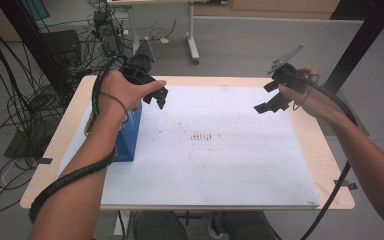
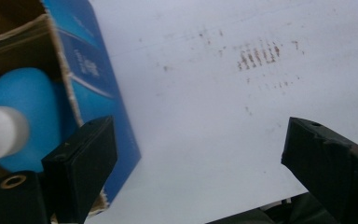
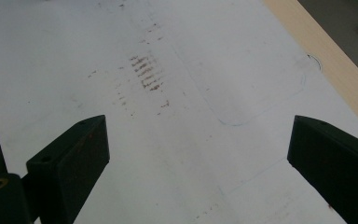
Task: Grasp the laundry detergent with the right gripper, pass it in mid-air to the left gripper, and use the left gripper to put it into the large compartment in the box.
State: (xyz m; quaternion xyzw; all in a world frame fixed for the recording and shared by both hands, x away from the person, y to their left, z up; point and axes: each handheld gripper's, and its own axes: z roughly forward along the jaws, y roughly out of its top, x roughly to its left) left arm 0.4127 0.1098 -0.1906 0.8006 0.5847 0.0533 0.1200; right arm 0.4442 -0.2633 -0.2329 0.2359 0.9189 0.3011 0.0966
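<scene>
A blue box (image 1: 128, 135) stands on the left side of the white mat (image 1: 220, 165), partly hidden under the person's left forearm. In the left gripper view the box (image 2: 93, 70) has its top open, and a blue rounded object (image 2: 25, 102) with a white tip (image 2: 0, 130) lies inside. My left gripper (image 1: 155, 100) hovers above the box's far right corner, open and holding nothing (image 2: 200, 154). My right gripper (image 1: 271, 106) hangs above the mat's far right part, open as well, with bare mat between its jaws (image 3: 198, 149).
Brown smudges (image 1: 202, 136) mark the middle of the mat. The wooden table edge (image 1: 330, 160) frames the mat on the right. Tangled cables (image 1: 10, 100) lie on the floor to the left, and another table's leg (image 1: 193, 47) stands behind.
</scene>
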